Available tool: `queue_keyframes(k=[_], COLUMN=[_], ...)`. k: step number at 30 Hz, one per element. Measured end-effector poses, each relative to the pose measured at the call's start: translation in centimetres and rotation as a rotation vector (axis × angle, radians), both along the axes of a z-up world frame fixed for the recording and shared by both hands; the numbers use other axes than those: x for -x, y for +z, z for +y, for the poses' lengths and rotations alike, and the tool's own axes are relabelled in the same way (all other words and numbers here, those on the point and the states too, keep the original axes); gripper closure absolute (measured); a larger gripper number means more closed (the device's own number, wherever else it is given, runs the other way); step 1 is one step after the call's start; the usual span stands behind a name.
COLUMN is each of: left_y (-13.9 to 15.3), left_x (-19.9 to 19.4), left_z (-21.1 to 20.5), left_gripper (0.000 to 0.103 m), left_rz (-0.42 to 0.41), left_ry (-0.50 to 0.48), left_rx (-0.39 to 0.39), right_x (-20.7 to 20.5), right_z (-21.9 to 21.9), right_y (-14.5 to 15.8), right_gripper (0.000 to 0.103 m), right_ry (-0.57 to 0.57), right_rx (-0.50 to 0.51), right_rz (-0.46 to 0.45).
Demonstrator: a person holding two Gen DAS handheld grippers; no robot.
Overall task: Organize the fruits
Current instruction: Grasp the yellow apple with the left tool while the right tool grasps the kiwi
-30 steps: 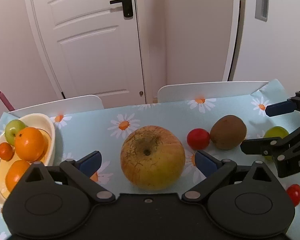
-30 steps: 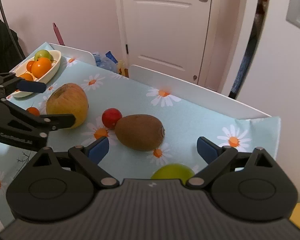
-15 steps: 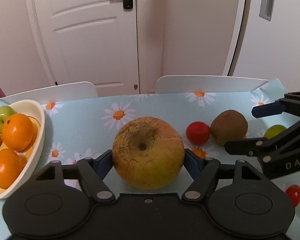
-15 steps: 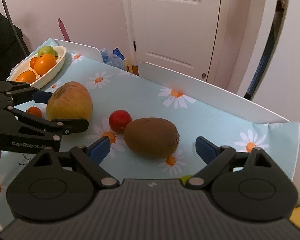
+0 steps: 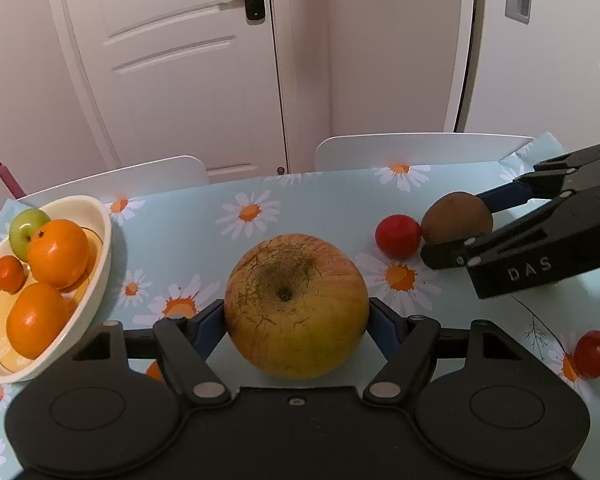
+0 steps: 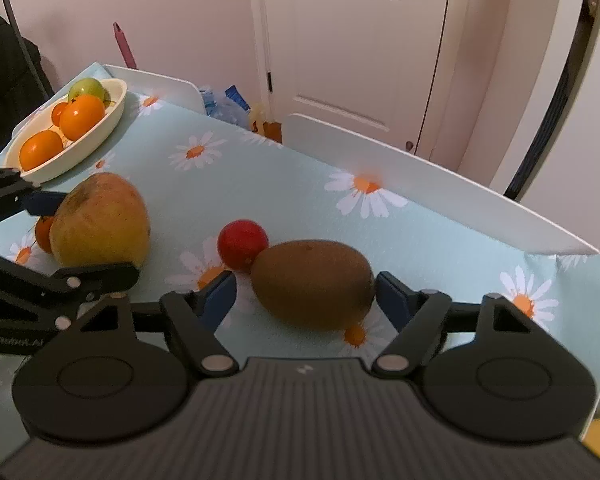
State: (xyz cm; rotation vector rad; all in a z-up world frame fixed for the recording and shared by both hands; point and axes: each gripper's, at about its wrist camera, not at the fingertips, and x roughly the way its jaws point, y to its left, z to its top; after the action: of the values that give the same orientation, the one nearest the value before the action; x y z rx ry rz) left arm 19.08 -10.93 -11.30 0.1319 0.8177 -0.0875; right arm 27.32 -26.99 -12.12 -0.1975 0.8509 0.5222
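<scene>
Open daisy-print cloth lies between the cream oval bowl (image 5: pixel 100 248) of oranges at the desk (image 5: pixel 300 200) left edge and the fruit mid-desk. The left tool (image 5: pixel 296 324) has its 2 blue pads closed against the large yellow-red russeted apple (image 5: pixel 296 304). The right tool (image 6: pixel 306 292) brackets the brown fuzzy kiwi (image 6: pixel 312 282), right pad touching, left pad just beside it; a small red round fruit (image 6: pixel 242 242) touches the kiwi.
</scene>
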Motion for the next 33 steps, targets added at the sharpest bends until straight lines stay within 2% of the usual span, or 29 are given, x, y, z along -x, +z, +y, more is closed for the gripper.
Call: queue_keyframes(k=[7, 15, 24, 33], left_y=[0.1, 1.1, 3.6, 7.7], left_x=[0.5, 1.6, 3.9, 6.9], left_z=[0.0, 0.1, 0.5, 2.2], left_gripper=[0.025, 0.025, 0.025, 0.025], left_rz=[-0.004, -0.024, -0.056, -0.100], left_ry=[0.007, 0.020, 0.055, 0.122], left_rx=[0.003, 0.018, 0.038, 0.035], right_x=[0.0, 1.0, 3.3, 5.6], right_z=[0.0, -0.4, -0.3, 1.5], right_y=[-0.2, 0.8, 4.0, 8.4], right_gripper=[0.022, 0.023, 0.023, 0.023], right_ry=[0.000, -0.002, 0.010, 0.053], right_rx=[0.019, 0.003, -0.012, -0.034], right_rz=[-0.010, -0.019, -0.058, -0.079])
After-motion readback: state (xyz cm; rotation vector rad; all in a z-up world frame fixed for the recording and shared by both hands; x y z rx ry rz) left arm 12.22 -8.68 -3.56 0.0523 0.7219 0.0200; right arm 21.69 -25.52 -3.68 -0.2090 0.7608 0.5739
